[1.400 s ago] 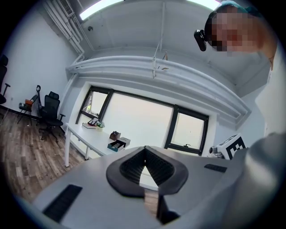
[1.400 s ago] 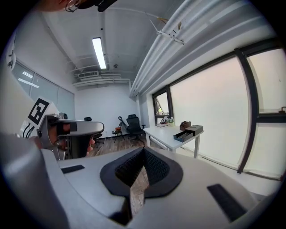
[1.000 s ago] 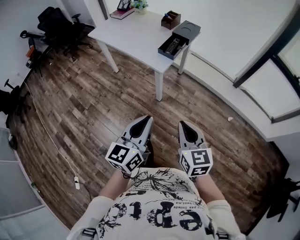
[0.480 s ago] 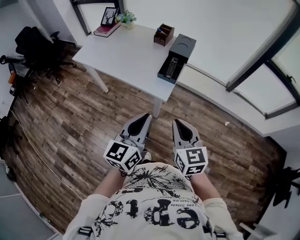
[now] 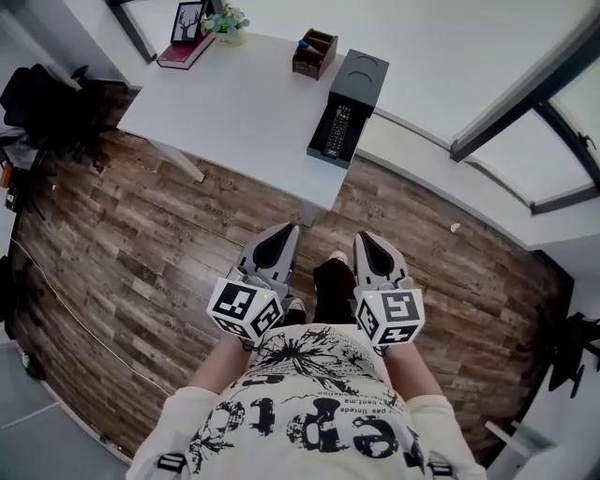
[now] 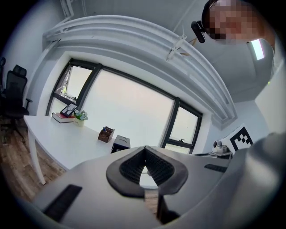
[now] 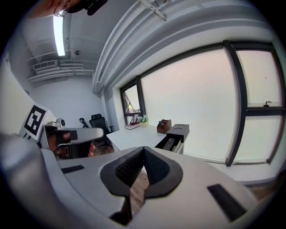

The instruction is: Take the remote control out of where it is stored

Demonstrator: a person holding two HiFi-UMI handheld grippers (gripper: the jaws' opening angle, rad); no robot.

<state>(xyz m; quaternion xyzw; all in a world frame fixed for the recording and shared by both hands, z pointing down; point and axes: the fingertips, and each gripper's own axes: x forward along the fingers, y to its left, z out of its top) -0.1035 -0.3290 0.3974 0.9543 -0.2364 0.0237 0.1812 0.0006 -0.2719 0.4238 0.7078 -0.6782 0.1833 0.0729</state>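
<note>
**Head view:** The left tongs [image 5: 287, 231] and right tongs [image 5: 362, 238] are held low, side by side just in front of the person's chest. Their tips point ahead over the wooden floor [image 5: 141, 234]. Well ahead of both stands a white worktop [image 5: 234, 103]. On the worktop's near right corner, almost straight ahead of the right tongs, sits a black box [image 5: 359, 70]. Its drawer [image 5: 326, 154] stands open toward the tongs. The remote [image 5: 336, 129] lies lengthways in that drawer, well apart from either tongs. A wooden organizer [image 5: 314, 53] stands just left of the box, and a book [image 5: 185, 52] and a plant [image 5: 225, 19] sit farther off to the left.

**Left gripper view:** The left tongs are closed, tips touching, with nothing between them. Beyond them and to the left, the worktop carries the organizer and the box.

**Right gripper view:** The right tongs are also closed at the tips and empty, and floor shows through the slit lower down. Just beyond the tips and slightly right, the remote lies in the open drawer. The left tongs are near on the left.
</note>
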